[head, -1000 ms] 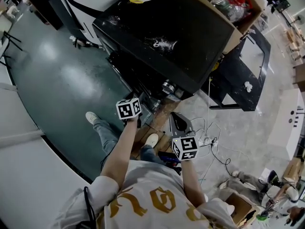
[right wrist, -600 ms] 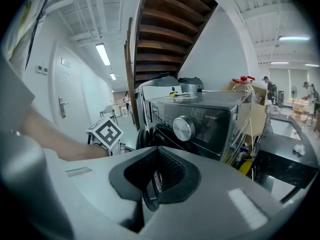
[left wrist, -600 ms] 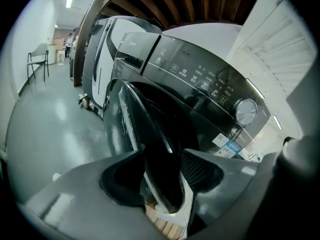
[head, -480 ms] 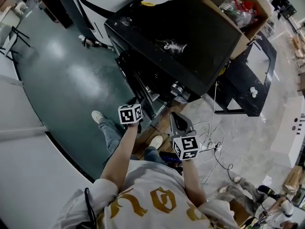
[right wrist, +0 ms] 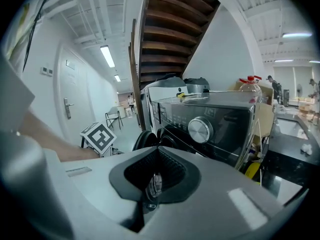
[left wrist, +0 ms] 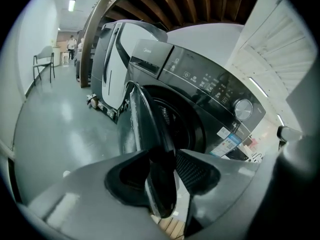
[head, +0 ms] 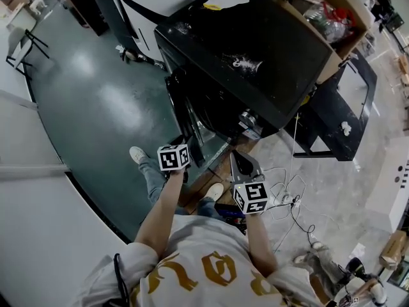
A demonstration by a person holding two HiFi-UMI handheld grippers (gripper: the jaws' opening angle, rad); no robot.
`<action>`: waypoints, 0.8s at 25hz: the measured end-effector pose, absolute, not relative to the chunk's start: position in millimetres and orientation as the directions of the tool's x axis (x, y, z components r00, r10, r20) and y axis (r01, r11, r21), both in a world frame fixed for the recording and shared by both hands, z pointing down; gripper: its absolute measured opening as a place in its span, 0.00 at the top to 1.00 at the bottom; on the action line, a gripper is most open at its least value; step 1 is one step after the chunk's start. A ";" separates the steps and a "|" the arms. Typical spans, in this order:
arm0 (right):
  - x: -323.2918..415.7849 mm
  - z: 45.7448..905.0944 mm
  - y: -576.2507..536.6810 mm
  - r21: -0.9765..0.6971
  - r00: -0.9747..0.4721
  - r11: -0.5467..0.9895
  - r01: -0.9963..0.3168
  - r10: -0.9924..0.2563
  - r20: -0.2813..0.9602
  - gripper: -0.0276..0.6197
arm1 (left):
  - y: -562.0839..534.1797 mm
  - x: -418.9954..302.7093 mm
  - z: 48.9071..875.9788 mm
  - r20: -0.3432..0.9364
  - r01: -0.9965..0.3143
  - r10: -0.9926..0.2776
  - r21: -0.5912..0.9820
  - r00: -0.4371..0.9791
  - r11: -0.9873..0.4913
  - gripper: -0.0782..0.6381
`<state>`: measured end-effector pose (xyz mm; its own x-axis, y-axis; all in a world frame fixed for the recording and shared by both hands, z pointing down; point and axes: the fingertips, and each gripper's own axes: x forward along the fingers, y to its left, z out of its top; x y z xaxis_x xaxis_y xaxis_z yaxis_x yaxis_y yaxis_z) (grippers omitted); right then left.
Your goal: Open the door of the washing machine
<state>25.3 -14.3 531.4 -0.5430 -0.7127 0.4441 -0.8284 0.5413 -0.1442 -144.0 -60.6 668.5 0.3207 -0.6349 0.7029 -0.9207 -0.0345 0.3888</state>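
Note:
The black front-loading washing machine (head: 255, 50) stands ahead of me, its control panel and knob (right wrist: 200, 129) facing me. Its round door (left wrist: 145, 129) stands partly swung out from the drum opening (left wrist: 177, 124). My left gripper (left wrist: 161, 184) is shut on the door's free edge, which runs between the jaws. In the head view that left gripper (head: 177, 151) sits at the door (head: 192, 123). My right gripper (head: 239, 158) hangs to the right of the door, in front of the machine. It is shut (right wrist: 154, 184) with nothing in it.
A white appliance (left wrist: 120, 59) stands just beyond the machine, and a chair (left wrist: 44, 64) is by the far wall. A cardboard box (head: 332, 11) sits to the machine's right beside a black frame (head: 332, 107). Cables (head: 287, 197) lie on the floor. A wooden staircase (right wrist: 170, 29) rises overhead.
The door has swung further out from the machine's front, with my left gripper holding its edge. The right gripper has stayed in about the same place.

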 end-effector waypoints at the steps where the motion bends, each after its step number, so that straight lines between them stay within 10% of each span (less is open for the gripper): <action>1: 22.5 531.2 -13.2 -0.144 -0.547 0.547 -0.825 -0.710 0.444 0.92 | -57.7 -148.0 668.3 0.703 -0.921 -0.637 0.388 0.317 -0.030 0.66; 20: -19.3 537.8 -15.3 -0.137 -0.592 0.606 -0.784 -0.662 0.461 0.92 | -18.0 -242.9 673.1 0.721 -0.946 -0.667 0.315 0.189 0.074 0.70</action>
